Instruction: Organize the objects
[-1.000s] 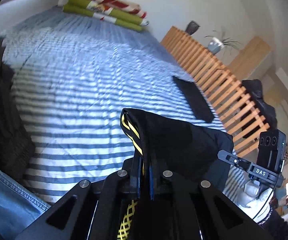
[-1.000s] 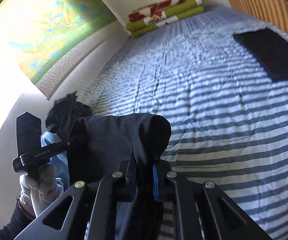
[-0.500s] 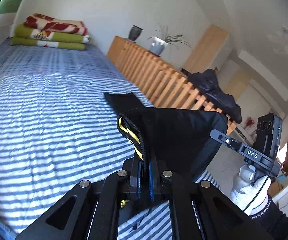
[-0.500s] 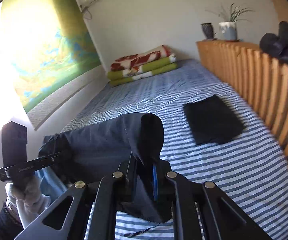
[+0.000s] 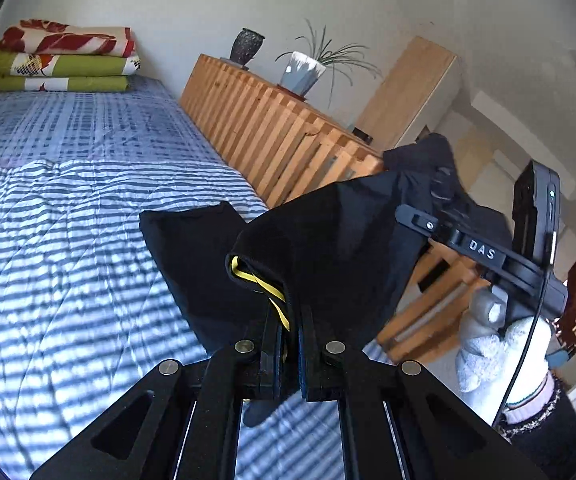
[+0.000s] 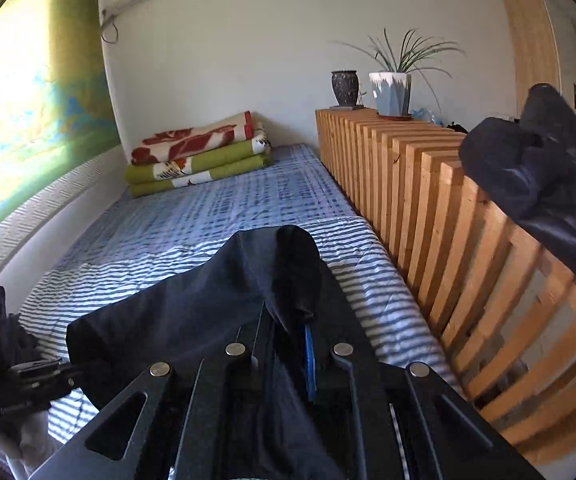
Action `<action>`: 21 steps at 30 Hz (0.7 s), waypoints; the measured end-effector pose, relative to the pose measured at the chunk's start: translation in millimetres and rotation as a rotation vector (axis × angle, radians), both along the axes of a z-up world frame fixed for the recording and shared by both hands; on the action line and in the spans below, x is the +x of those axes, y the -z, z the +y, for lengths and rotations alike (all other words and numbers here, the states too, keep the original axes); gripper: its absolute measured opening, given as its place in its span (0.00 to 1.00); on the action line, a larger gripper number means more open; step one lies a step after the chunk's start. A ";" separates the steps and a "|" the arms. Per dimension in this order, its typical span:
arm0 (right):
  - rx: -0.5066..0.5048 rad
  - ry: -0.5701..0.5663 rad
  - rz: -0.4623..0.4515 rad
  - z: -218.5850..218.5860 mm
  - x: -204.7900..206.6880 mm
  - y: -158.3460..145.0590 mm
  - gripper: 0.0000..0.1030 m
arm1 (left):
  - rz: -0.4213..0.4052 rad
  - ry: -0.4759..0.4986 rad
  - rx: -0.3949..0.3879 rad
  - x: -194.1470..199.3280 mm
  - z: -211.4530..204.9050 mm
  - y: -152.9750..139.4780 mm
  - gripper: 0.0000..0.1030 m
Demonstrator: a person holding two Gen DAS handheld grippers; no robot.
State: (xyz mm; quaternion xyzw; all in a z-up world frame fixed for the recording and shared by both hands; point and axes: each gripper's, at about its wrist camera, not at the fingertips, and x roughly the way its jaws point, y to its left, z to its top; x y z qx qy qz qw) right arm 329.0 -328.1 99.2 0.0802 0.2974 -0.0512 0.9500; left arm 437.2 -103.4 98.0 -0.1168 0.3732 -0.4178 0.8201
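Observation:
Both grippers are shut on one black garment with yellow trim [image 5: 327,240], stretched between them above the striped bed [image 5: 68,240]. My left gripper [image 5: 289,332] pinches the edge with the yellow trim. My right gripper [image 6: 288,332] pinches the other end of the garment [image 6: 208,300]. The right gripper also shows in the left wrist view [image 5: 487,256], held by a white-gloved hand. A folded black cloth [image 5: 192,256] lies flat on the bed beyond the left gripper, partly hidden by the held garment.
A wooden slatted divider [image 6: 427,200] runs along the bed's right side, with dark clothing [image 6: 539,172] draped over it, a dark vase [image 6: 344,87] and a potted plant [image 6: 391,92]. Folded blankets [image 6: 196,156] are stacked at the bed's far end.
Both grippers have lifted the garment up from the bed and tilted to look along the room. The garment hangs stretched between them, now over the folded black cloth.

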 end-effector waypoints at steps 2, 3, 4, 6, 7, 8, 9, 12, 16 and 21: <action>0.021 -0.013 0.023 -17.0 39.0 14.9 0.10 | 0.009 -0.028 0.016 38.0 -17.4 17.8 0.05; 0.028 -0.009 0.038 -24.8 59.8 24.1 0.10 | 0.026 -0.039 0.014 57.2 -21.5 28.0 0.05; 0.038 -0.001 0.050 -32.2 79.9 34.0 0.10 | 0.043 -0.044 0.008 76.9 -26.1 36.9 0.05; 0.069 -0.003 0.070 -44.8 114.9 55.0 0.10 | 0.060 -0.091 0.019 117.2 -32.6 56.8 0.05; 0.066 0.000 0.076 -47.5 131.4 65.6 0.10 | 0.070 -0.099 0.019 135.3 -36.2 66.0 0.05; 0.053 0.002 0.083 -46.9 144.2 72.9 0.10 | 0.087 -0.108 0.020 153.1 -39.5 76.0 0.05; 0.035 0.005 0.091 -47.2 161.5 84.5 0.10 | 0.096 -0.116 0.022 164.0 -38.2 83.7 0.05; 0.012 0.020 0.131 -49.4 201.1 114.2 0.10 | 0.116 -0.128 0.045 204.9 -45.6 111.0 0.05; 0.004 0.048 0.211 -54.7 237.0 152.3 0.15 | 0.156 -0.148 0.066 240.2 -53.2 146.3 0.06; -0.008 0.148 0.265 -76.4 255.3 168.7 0.31 | 0.213 -0.191 0.122 262.6 -57.4 176.6 0.14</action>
